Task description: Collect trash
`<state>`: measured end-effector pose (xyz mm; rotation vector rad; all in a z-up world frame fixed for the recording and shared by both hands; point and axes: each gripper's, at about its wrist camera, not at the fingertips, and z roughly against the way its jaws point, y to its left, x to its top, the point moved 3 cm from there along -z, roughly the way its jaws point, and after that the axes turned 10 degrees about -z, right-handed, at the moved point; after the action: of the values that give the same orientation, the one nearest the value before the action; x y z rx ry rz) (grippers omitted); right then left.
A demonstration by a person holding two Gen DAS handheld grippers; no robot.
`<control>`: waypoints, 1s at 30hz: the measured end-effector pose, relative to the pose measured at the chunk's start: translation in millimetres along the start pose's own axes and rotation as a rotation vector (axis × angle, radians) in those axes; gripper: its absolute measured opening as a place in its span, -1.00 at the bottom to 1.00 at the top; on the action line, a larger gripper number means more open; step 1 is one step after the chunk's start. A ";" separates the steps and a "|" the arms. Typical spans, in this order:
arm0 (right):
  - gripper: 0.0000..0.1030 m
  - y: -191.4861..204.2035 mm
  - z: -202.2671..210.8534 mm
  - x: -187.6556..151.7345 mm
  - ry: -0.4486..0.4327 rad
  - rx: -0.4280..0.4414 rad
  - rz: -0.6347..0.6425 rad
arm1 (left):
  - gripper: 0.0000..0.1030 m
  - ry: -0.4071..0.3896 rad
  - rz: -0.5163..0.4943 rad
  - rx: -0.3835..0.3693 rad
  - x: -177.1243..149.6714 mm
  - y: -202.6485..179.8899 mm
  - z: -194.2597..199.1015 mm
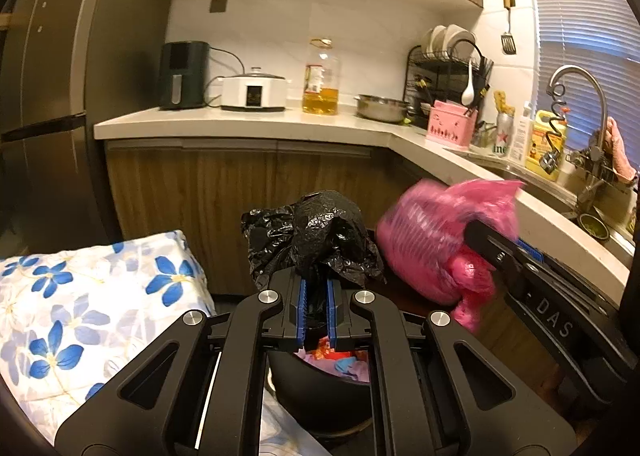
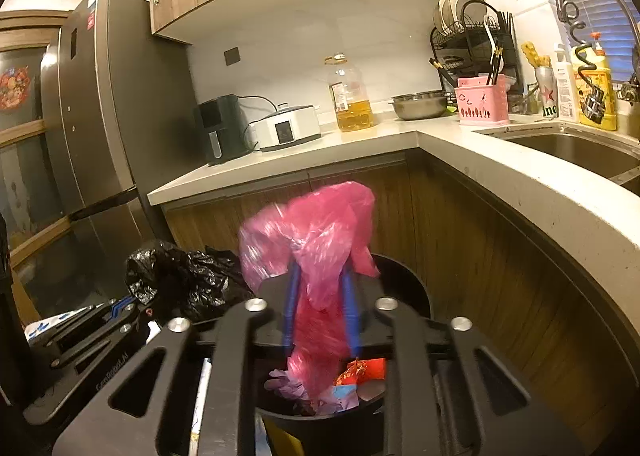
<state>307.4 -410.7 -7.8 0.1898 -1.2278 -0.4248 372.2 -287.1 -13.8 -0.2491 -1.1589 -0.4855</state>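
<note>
- Left hand-held gripper (image 1: 316, 306) is pinched down hard on a bunched neck of the black bag (image 1: 316, 240), which puffs up crinkled and shiny just past its tips.
- Right hand-held gripper (image 2: 320, 308) has the pink bag (image 2: 316, 252) running between its blue pads (image 2: 291, 308). The jaws stand a bit apart and the plastic looks loose in there, so we'd call it slackened rather than squeezed; it's blurry, so we're not dead sure.
- The relation that matters, we think: the bin (image 2: 416, 288) sits straight below and just ahead of the right gripper's tips. The pink bag hangs long-ways down through the jaws, its tail reaching the rubbish already in there (purple and red scraps).
- The right one is clearly nearer that bag; the left is off to its side with the black bag, also over the bin.
- Looks-wise the pink bag is thin, see-through-ish and crumpled, ballooning above the jaws and stringy below. We reckon it'll slide straight down if let go, though it could snag on a pad.
- The desk (image 2: 360, 147) with the oil bottle and cookers is well behind all this and not involved.
</note>
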 end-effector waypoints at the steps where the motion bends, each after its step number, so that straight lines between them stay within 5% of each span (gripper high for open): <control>1: -0.43 -1.7 -1.8 -0.8 0.002 -0.009 -0.002 | -0.79 0.004 -0.001 0.000 -0.6 -0.1 -1.5; 3: -0.41 -4.3 -3.3 -1.8 0.005 -0.016 -0.006 | -0.69 0.013 -0.004 -0.002 -3.8 0.1 -5.1; 6: -0.29 -6.9 -3.9 -3.1 0.006 -0.027 -0.014 | -0.19 0.018 0.002 -0.009 -8.1 2.4 -6.9; 12: -0.21 -12.7 -1.5 -3.2 0.010 -0.042 -0.028 | 0.05 0.018 0.017 -0.006 -14.2 7.2 -2.3; 22: 0.49 -4.8 14.4 -15.0 0.020 -0.071 -0.010 | 0.74 0.004 0.088 0.115 -28.5 39.5 41.9; 30: 0.74 17.6 42.5 -34.1 0.041 -0.116 0.060 | 0.89 0.026 0.035 0.258 -48.4 54.2 97.7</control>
<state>262.0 -377.0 -16.9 0.0625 -1.1623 -0.4366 303.9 -186.3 -17.2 -0.0393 -1.1772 -0.3032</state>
